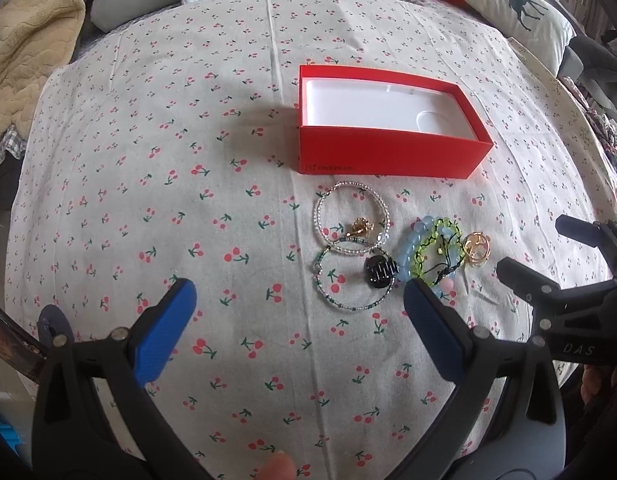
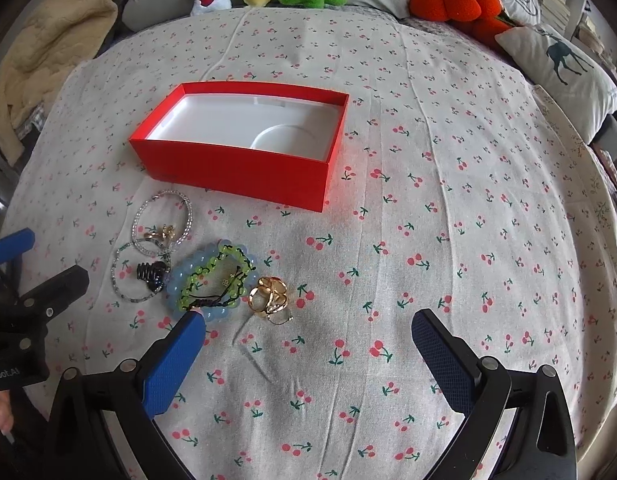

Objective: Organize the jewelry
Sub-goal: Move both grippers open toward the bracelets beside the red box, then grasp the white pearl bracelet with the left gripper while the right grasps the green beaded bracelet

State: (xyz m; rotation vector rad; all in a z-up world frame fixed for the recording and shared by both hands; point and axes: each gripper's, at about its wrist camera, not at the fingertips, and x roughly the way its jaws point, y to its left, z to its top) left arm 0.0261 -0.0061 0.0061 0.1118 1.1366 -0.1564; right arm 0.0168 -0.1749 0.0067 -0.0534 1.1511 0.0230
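Blue-padded left gripper (image 1: pixel 298 294) jaws wide, empty | right gripper (image 2: pixel 308 326) jaws wide, empty, beside blue bracelet (image 2: pixel 180 280)

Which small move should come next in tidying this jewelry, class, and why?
Probably ease the right hand-held gripper forward and down onto the gold rings: it is open, the rings lie just ahead between its fingers, and the red box holds nothing yet.

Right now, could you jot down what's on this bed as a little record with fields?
surface: cherry-print cloth
container: open red box, white inside, nothing in it
jewelry: all on the cloth beside the box
bracelets: clear bead bracelet, blue bead bracelet, green bead bracelet
rings: gold rings
left gripper: open
right gripper: open
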